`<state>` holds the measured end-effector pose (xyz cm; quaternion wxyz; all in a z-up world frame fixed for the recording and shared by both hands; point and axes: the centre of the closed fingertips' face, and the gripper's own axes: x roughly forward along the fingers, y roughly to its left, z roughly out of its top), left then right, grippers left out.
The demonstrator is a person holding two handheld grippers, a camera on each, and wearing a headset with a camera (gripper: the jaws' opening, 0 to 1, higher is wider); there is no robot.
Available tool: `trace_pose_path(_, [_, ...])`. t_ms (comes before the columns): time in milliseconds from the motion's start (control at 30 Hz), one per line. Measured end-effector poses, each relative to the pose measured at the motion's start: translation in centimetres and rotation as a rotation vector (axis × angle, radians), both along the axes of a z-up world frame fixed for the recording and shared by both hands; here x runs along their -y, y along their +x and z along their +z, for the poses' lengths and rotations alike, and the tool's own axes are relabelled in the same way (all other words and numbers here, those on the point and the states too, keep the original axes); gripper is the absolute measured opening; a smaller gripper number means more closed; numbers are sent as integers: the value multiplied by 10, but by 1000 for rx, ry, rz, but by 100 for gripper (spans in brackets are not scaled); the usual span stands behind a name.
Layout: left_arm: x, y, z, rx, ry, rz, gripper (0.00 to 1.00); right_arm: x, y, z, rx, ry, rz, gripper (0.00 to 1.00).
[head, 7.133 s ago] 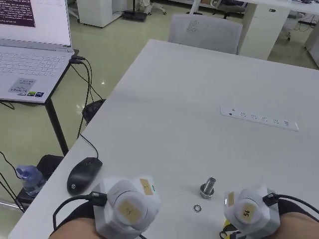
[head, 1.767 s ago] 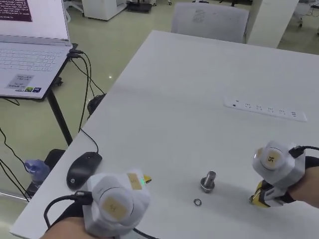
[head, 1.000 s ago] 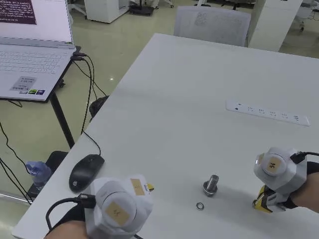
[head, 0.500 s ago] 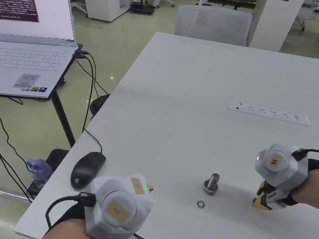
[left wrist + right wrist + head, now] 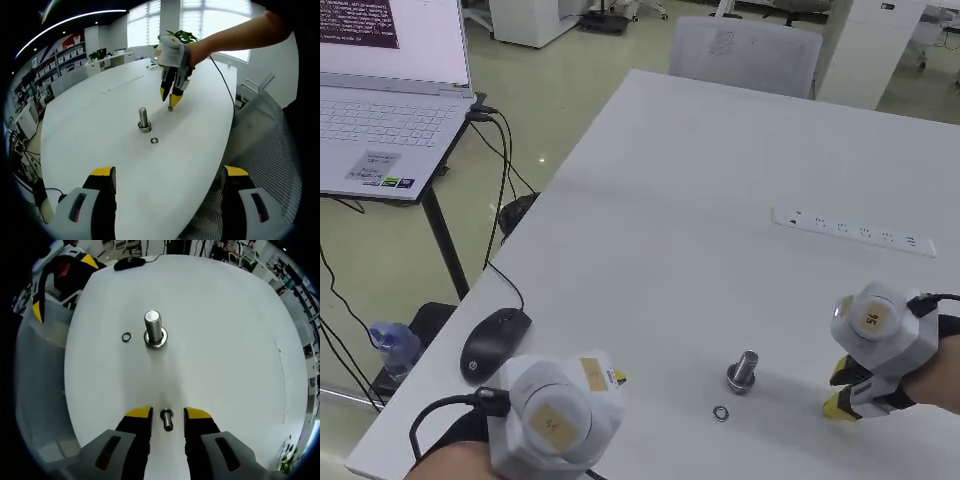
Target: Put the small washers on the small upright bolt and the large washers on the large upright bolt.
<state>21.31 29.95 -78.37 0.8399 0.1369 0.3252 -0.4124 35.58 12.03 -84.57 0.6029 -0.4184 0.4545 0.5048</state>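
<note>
1. Bolts: silver large upright bolt [image 5: 154, 329] stands on white table [image 5: 720, 180]; small upright bolt [image 5: 166, 419] stands to its right.
2. Flat beside the large one lies a small washer [image 5: 127, 337].
3. Jaws of right gripper [image 5: 167, 412] flank the small bolt with gaps; left gripper [image 5: 168, 172] gapes empty.

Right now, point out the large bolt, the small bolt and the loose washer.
large bolt [image 5: 153, 330], right gripper view, on its shank.
small bolt [image 5: 166, 418], right gripper view, on its top end.
loose washer [image 5: 123, 337], right gripper view, on its rim.

The washer [image 5: 721, 413] lies on the table [image 5: 700, 220] beside the large bolt [image 5: 743, 370].
</note>
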Motion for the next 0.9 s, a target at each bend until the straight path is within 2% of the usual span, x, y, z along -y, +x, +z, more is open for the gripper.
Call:
trace_pose_path(100, [-2,1,1,4,-1,5,88,-11,1,9,9,26,11,27])
trace_pose_path(233, [-2,1,3,9,-1,3,90,-16,7,12,19,33,13,30])
trace_pose_path(333, [-1,2,4,11,-9,8,91,-25,4,19,20,62,12,30])
trace_pose_path(533, [3,3,7,21,-32,11,94,-38,-14,21,20,73,50,30])
trace_pose_path(767, [1,2,6,25,-28,10,96,-54,-34,23,12,92,79,29])
trace_pose_path(833, [2,3,10,29,-51,18,98,-59,-42,22,6,95,89,29])
trace_pose_path(900, [2,3,10,31,-52,23,98,-65,-50,23,3,105,101,29])
